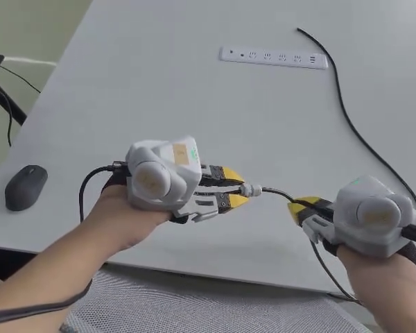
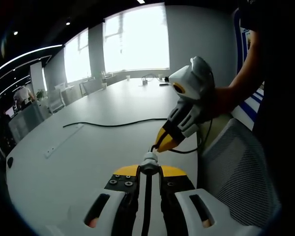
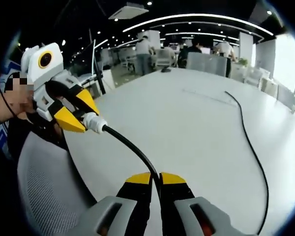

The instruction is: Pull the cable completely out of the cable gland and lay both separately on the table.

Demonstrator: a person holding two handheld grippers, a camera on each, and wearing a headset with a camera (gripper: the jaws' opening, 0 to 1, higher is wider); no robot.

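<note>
- White cable gland [image 1: 249,189] sits pinched between the yellow tips of the left gripper [image 1: 236,188], in the air above the near edge of the grey table [image 1: 194,104].
- Black cable [image 1: 276,193] passes through the gland and runs to the right gripper [image 1: 301,208], whose jaws are pressed onto it.
- Farther off on the table lie a power strip [image 1: 274,57], its lead [image 1: 353,125] and a mouse [image 1: 26,186].

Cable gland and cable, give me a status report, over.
Left hand-held gripper shut on cable gland. Right hand-held gripper shut on cable. Cable not yet out, both above table. Power strip, mouse well away.
</note>
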